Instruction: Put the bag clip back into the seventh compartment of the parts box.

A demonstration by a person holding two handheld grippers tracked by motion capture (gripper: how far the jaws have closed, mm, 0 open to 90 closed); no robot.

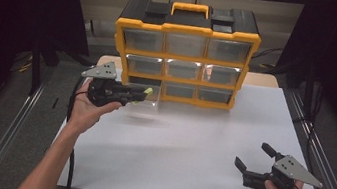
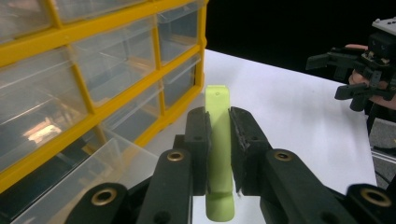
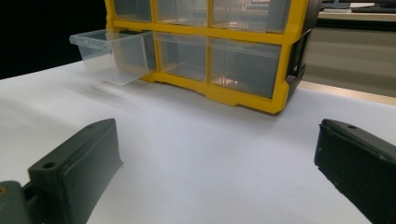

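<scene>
Two left tongs (image 2: 218,154) pads clamp a green piece (image 2: 218,140).

1 drawer cabinet (image 1: 188,27); 9 drawers; 1 green clip (image 2: 218,140); 2 grippers

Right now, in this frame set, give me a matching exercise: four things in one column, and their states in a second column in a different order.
Things:
1. left gripper
2. right gripper
3. clear plastic bottom-left drawer of the yellow-framed organiser
4. pale green flat plastic piece

States:
A. pulled out of its slot
B. clamped between two black pads
C. jaws wide apart, nothing between them
D. shut on a small part, held up near the organiser

Pairs: 1-D, 2-C, 3-A, 4-B
</scene>
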